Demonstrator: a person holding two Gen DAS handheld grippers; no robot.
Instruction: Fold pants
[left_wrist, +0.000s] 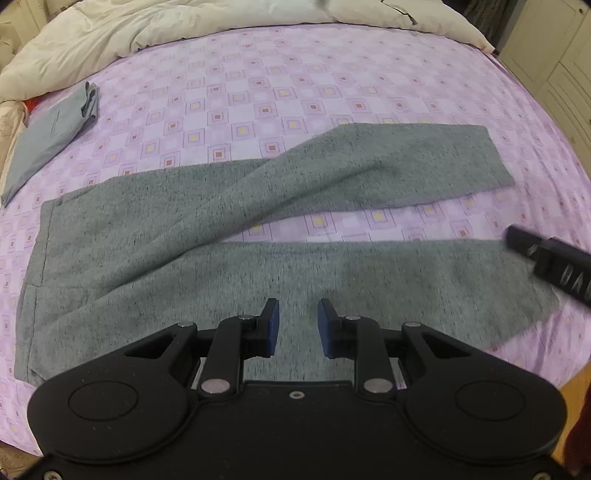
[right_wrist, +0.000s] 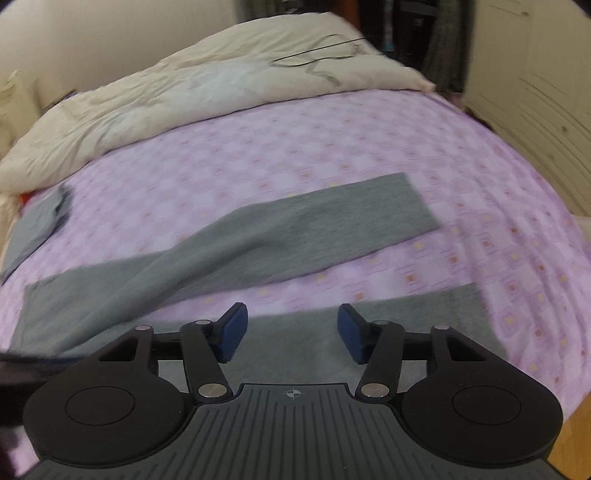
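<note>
Your pants (left_wrist: 207, 229) lie spread flat and unfolded on the bed (left_wrist: 295, 88), legs apart, with both your left gripper (left_wrist: 297, 328) and right gripper (right_wrist: 291, 332) released and empty above the near leg, so every fold is left to do.

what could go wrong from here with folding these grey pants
1. The two legs of the grey pants lie splayed apart, the far leg angled away; folding now would likely leave them misaligned.
2. Both the left tongs and the right tongs are open over the near leg with nothing between the pads; closing may catch only the top layer.
3. The near leg lies close to the bed edge, so a tug may drag it off.
</note>
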